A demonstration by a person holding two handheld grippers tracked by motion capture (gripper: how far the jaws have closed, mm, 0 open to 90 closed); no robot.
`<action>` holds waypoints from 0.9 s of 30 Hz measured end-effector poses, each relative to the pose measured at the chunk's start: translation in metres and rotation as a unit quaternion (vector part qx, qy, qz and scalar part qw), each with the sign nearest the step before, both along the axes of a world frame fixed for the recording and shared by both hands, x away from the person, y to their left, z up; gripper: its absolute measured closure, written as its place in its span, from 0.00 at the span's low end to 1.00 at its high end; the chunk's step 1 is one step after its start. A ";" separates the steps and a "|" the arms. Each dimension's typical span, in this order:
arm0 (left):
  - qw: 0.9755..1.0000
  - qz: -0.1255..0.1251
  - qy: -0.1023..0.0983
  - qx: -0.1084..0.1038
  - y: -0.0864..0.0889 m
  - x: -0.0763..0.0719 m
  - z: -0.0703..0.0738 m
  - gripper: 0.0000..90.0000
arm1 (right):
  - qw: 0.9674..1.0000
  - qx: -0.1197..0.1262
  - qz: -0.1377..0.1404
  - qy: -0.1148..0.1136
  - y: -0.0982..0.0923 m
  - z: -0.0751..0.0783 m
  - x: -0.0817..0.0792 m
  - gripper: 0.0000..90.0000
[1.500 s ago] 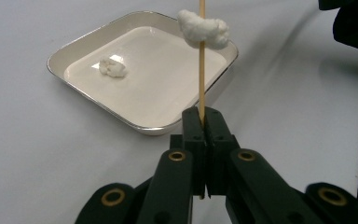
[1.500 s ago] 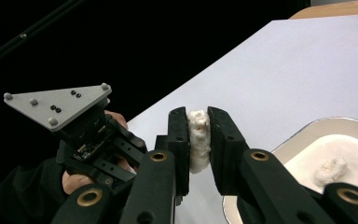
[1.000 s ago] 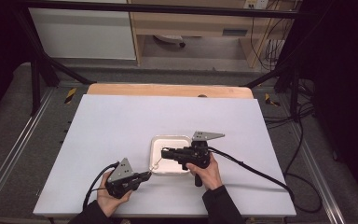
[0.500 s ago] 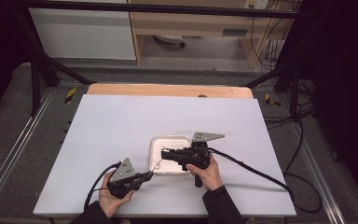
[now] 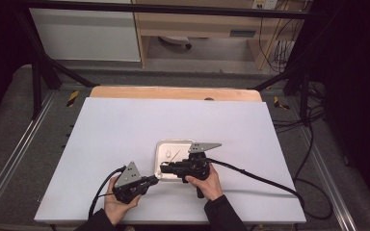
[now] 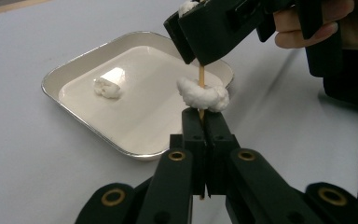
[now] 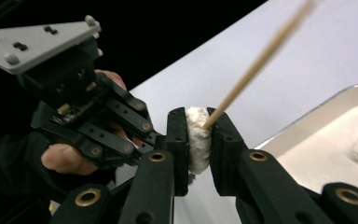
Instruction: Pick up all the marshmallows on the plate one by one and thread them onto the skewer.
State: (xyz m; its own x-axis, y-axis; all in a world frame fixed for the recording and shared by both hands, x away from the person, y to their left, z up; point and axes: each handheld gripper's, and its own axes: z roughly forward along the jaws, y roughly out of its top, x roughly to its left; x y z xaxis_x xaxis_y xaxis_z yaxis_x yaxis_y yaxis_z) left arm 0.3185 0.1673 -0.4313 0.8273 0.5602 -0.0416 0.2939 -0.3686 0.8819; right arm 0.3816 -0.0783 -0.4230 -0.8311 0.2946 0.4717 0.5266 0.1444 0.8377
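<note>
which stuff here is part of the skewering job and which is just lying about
In use: wooden skewer, white piece on it, piece in the right gripper, left gripper, tray, spare piece.
Lying about: cables, shelf unit.

black hand-held gripper (image 5: 160,180), brass pivots, grey triangular plate, dark sleeves

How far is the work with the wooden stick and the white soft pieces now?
Done: one white soft piece sits threaded on the thin wooden skewer.

In hand: the left tongs are shut on the skewer, and the right tongs squeeze a second white piece with the skewer tip at it.

Left: one more white piece lies in the shallow metal tray.
</note>
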 end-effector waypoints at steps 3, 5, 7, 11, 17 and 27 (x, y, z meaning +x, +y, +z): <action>1.000 0.000 -0.002 -0.003 0.001 0.000 0.001 0.99 | 1.000 0.007 -0.004 0.000 0.000 0.003 -0.001 0.87; 1.000 0.002 -0.003 -0.001 0.001 0.000 0.000 0.99 | 1.000 -0.002 -0.008 0.000 -0.002 0.004 -0.001 0.81; 1.000 0.008 -0.003 -0.001 0.002 0.000 0.000 0.99 | 1.000 -0.001 -0.013 -0.002 -0.003 0.007 -0.002 0.60; 1.000 0.011 -0.006 -0.017 0.008 0.004 0.000 0.99 | 0.998 -0.019 -0.054 -0.029 -0.008 0.015 -0.002 0.36; 0.999 0.020 0.016 -0.018 0.017 0.004 0.001 0.99 | 0.993 -0.071 -0.077 -0.055 -0.015 0.020 0.000 0.17; 0.999 0.028 0.036 -0.005 0.027 0.008 0.000 0.99 | 0.982 -0.143 -0.106 -0.057 -0.035 0.014 0.007 0.05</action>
